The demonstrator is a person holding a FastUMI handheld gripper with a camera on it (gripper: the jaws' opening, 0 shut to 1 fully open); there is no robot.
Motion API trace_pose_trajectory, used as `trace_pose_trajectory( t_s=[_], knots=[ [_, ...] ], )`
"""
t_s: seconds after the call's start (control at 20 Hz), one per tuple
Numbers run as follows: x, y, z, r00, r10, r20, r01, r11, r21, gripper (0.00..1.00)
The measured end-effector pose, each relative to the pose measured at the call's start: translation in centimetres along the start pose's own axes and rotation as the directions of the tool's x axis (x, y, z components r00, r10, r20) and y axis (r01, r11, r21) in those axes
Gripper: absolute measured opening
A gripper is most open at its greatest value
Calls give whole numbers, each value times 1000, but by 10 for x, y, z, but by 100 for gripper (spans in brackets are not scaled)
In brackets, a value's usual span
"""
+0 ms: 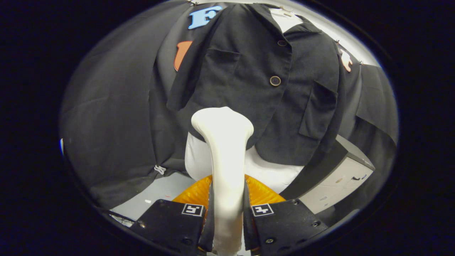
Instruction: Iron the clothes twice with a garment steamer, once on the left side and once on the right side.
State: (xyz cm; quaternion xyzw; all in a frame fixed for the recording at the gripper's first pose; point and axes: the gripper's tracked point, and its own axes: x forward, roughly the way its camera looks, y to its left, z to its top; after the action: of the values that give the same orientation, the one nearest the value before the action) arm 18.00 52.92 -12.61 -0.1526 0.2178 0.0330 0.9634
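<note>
Gripper (227,213) clamped on smooth white steamer (224,149) — flared head just short of hem of dark ribbed jacket (263,89) with round buttons.

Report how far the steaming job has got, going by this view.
Done: the tongs are shut on the white garment steamer, so the pick-up is finished. In hand: the steamer's head sits near the lower hem of the dark jacket, on the side of its left panel; I cannot tell whether it touches. Left: nothing shows a completed pass, so both side strokes may remain.
</note>
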Motion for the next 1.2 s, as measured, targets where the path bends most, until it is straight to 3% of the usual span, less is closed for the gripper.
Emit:
trace_pose_trajectory(
  t_s=[0.35,0.6,0.85,1.2],
  knots=[
    [-20,-11,-33,998,44,-42,-43,999,16,36],
    [-53,-36,-32,997,75,-6,-75,996,50,36],
    [-84,-100,-28,999,30,38,-35,990,137,36],
    [-145,-230,-15,988,-99,119,65,964,257,36]
  ],
)
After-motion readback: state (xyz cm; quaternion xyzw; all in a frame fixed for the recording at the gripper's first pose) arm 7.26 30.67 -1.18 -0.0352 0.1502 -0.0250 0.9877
